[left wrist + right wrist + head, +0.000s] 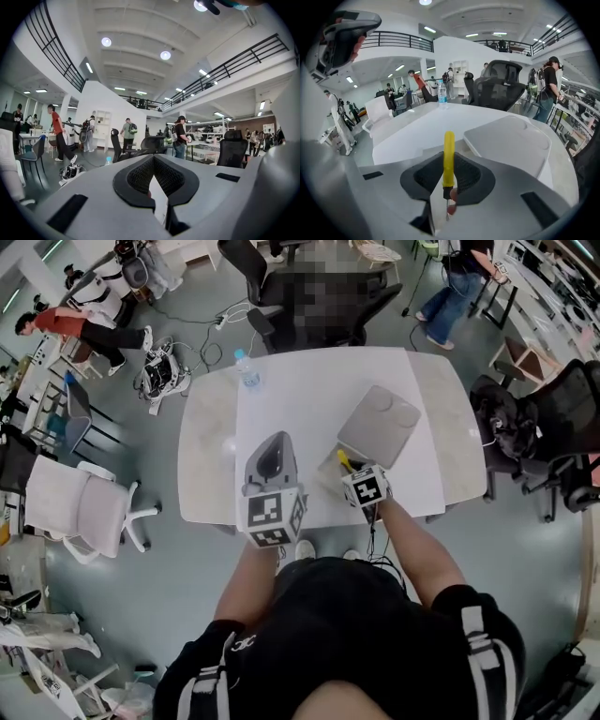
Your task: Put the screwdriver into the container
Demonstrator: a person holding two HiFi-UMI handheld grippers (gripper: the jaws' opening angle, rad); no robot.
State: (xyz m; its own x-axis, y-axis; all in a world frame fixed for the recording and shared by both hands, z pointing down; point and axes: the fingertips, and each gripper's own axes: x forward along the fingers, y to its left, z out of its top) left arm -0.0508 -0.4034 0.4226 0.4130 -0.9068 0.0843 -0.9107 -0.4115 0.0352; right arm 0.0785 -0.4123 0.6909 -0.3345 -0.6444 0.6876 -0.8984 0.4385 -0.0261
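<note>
Nearest the person, the right gripper [354, 474] is clamped on the screwdriver [343, 459]. In the right gripper view the yellow handle stands up between the closed jaws and points away over the table [281, 399], while the thin metal shaft runs back toward the gripper body. The left gripper [275, 454] is held just beside it, a little to the left, above the near part of the white top. Its jaws are together at the tips and nothing sits between them. Just beyond the right gripper lies the container [380, 427], a flat grey box with a smooth top and two round dimples at its far end. The screwdriver's handle tip is near the box's near left corner, but whether it touches cannot be told. The screwdriver is outside the container. Farther along the table, near its far left edge, a water bottle [248, 369] stands upright. Past the far edge is a black chair [502, 86], and a white chair [89, 507] stands on the floor well off to the left. Beyond these, several people stand or walk among desks in a large hall.
</note>
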